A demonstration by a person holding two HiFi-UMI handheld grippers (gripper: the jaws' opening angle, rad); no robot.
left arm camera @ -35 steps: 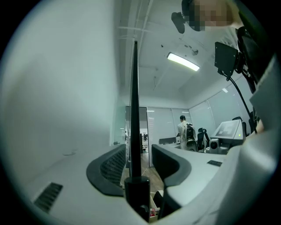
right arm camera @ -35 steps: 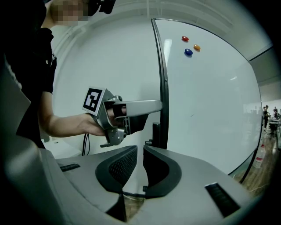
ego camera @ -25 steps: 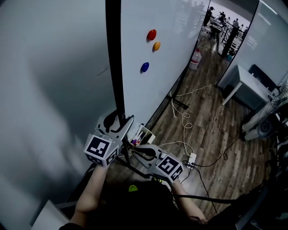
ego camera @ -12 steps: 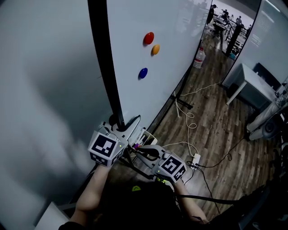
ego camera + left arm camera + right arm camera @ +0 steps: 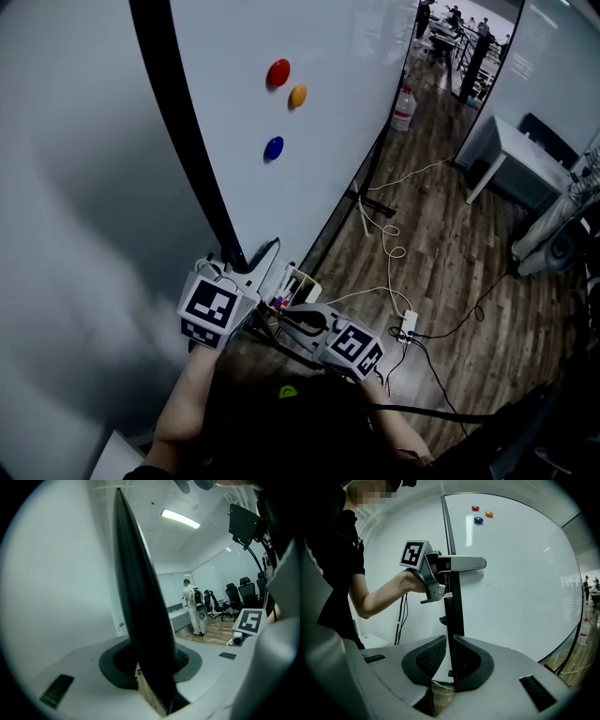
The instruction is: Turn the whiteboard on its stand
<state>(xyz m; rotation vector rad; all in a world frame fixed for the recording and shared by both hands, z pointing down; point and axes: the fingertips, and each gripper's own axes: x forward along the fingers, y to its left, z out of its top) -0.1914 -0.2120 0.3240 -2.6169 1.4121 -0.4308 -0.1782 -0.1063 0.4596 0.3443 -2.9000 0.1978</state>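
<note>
While my left gripper (image 5: 251,255) fingers have just been closing onto the black edge (image 5: 140,611) of the whiteboard (image 5: 309,141), upper centre in the head view | right gripper (image 5: 287,315) fingers clamp the stand post (image 5: 453,616) | grips look set, I judge | the turn itself is left to do

The whiteboard (image 5: 328,159) stands as a flat barrier close ahead. Its dark frame edge (image 5: 187,122) takes up the gap of the left hand-held gripper (image 5: 150,660), whose jaws have just been closing with the edge between them. The stand post (image 5: 454,606) likewise fills the right hand-held gripper (image 5: 450,663). Between the two a small tray (image 5: 298,281) juts out. To the right the wooden floor (image 5: 450,234) lies open, crossed by loose cables (image 5: 392,253) and a stand foot (image 5: 375,208). A white worktop (image 5: 511,155) stands well apart. Room behind the board is hard to judge.
</note>
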